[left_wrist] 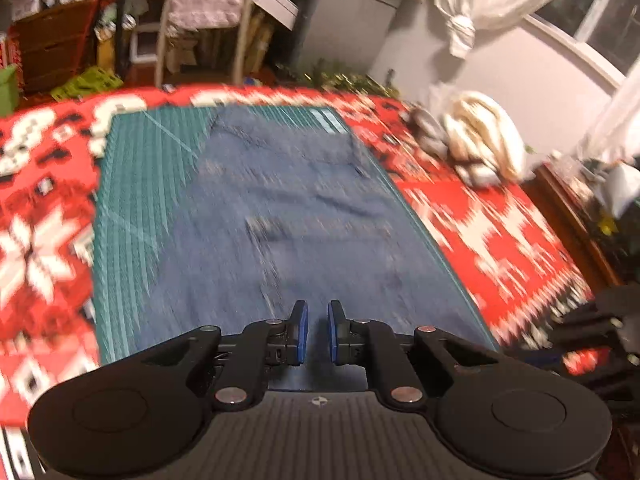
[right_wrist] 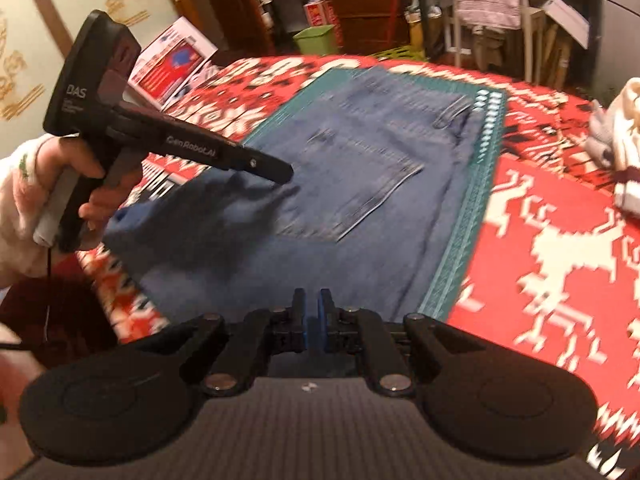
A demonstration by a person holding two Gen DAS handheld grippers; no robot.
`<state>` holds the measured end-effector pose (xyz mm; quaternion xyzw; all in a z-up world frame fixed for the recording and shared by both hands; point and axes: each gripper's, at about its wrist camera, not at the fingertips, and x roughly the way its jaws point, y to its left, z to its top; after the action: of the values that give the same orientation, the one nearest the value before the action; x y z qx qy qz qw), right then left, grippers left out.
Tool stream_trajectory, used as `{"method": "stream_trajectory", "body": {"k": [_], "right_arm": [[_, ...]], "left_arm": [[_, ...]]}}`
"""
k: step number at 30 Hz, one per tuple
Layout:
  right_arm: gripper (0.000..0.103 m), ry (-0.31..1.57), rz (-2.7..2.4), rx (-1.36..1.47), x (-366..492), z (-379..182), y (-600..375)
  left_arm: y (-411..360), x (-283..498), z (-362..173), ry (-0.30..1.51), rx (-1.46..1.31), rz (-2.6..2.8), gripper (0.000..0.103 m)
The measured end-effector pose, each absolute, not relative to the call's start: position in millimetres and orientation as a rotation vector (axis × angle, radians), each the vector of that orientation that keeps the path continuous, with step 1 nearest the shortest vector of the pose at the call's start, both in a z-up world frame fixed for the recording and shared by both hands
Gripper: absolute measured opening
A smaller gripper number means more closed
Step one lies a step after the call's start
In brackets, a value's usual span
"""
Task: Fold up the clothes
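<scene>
Jeans (right_wrist: 372, 184) lie flat on green mat (left_wrist: 132, 184), table. Denim looks heavy, stiff-ish, non-slippery; grab hem or waistband edge. Left claw (left_wrist: 318, 332) slightly spread, empty. Right claw (right_wrist: 312, 322) nearly pressed together, empty.

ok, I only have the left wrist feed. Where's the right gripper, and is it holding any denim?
Observer: The right gripper is above the near end of the jeans. Its fingers are almost together, with nothing between them.
Operator: Which side of the jeans is up? It's too blurred here.
Observer: A back pocket faces up, so it's the seat side.
Operator: Anything outside my frame?
Observer: A red and white box sits past the left gripper, by the edge of the red patterned cloth.
</scene>
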<state>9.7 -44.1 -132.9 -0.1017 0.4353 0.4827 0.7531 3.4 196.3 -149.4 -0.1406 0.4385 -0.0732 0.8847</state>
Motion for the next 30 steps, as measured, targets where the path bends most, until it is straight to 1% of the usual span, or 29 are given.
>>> {"method": "stream_trajectory", "body": {"k": [4,7,10,13,20,23,24,25,30], "right_arm": [[0.008,0.944,1.095,-0.210,-9,-129,-42],[0.008,0.934,1.117,-0.259,-27,-130,-39],[0.007,0.963,1.075,-0.310,-37,-138,-44],[0.001,0.974,1.051,-0.280,-42,-139,-59],[0.001,0.970,1.013,-0.242,-48,-133,-76],[0.002,0.987,0.986,-0.182,-40,-129,-87],[0.008,0.986,0.976,-0.163,-37,-129,-90],[0.012,0.984,0.961,-0.150,-34,-127,-94],[0.013,0.992,0.895,-0.117,-14,-116,-110]], "left_arm": [[174,-31,-156,0.969,-0.330,-0.295,0.010],[156,-48,-160,0.989,-0.277,-0.318,0.010],[149,-59,-165,0.999,-0.225,-0.328,0.010],[157,-66,-164,0.987,-0.212,-0.309,0.010],[182,-82,-158,0.982,-0.197,-0.195,0.011],[197,-92,-153,0.973,-0.218,-0.149,0.010],[202,-94,-151,0.966,-0.226,-0.136,0.010],[206,-95,-149,0.959,-0.233,-0.122,0.010],[223,-89,-138,0.932,-0.222,-0.099,0.010]]}}
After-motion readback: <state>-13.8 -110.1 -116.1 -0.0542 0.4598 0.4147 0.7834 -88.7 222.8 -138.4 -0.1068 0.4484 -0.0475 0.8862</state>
